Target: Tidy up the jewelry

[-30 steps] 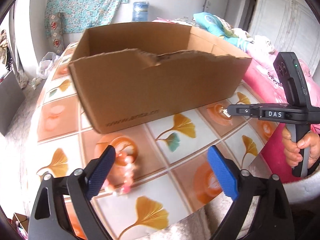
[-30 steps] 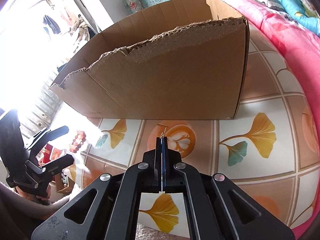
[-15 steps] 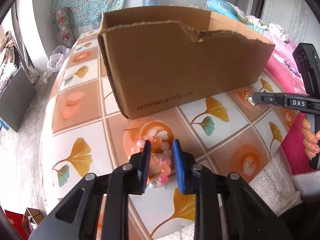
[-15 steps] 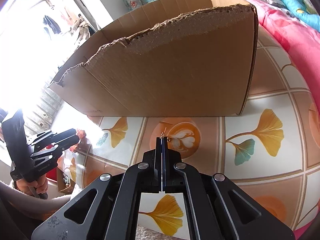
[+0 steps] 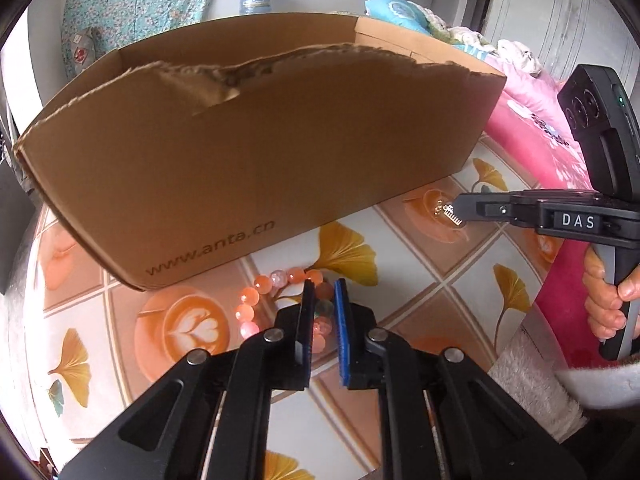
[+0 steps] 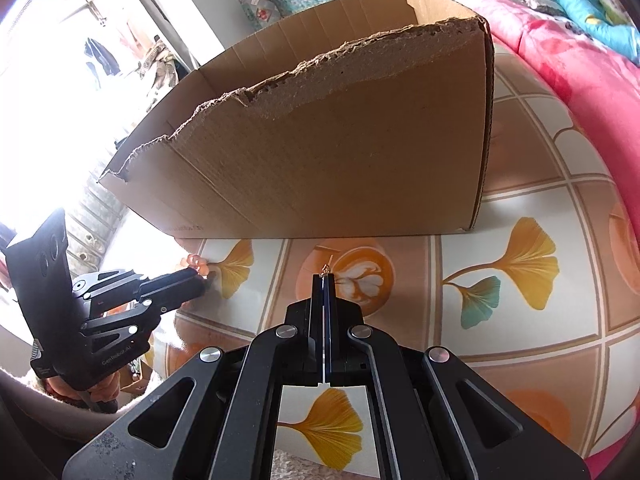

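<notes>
A bracelet of orange and pink beads [image 5: 260, 284] lies on the patterned tablecloth in front of the cardboard box [image 5: 260, 152]. My left gripper [image 5: 322, 284] is over its right side, jaws closing, with beads squeezed between the blue pads. From the right wrist view the left gripper [image 6: 204, 280] sits low at the left, a few bracelet beads [image 6: 196, 260] showing at its tip. My right gripper [image 6: 324, 276] is shut on a small gold earring [image 6: 326, 268]. In the left wrist view the earring [image 5: 448, 212] hangs at the right gripper's [image 5: 460, 210] tip, above the table.
The open box [image 6: 340, 152] has a torn front wall and stands just behind both grippers. The tablecloth [image 6: 520, 264] carries ginkgo leaves and coffee cups. Pink bedding [image 5: 528, 100] lies to the right. A hand [image 5: 604, 300] grips the right tool's handle.
My left gripper moved over the bracelet and its jaws went from wide open to nearly shut around the beads. The right gripper stayed put with the earring.
</notes>
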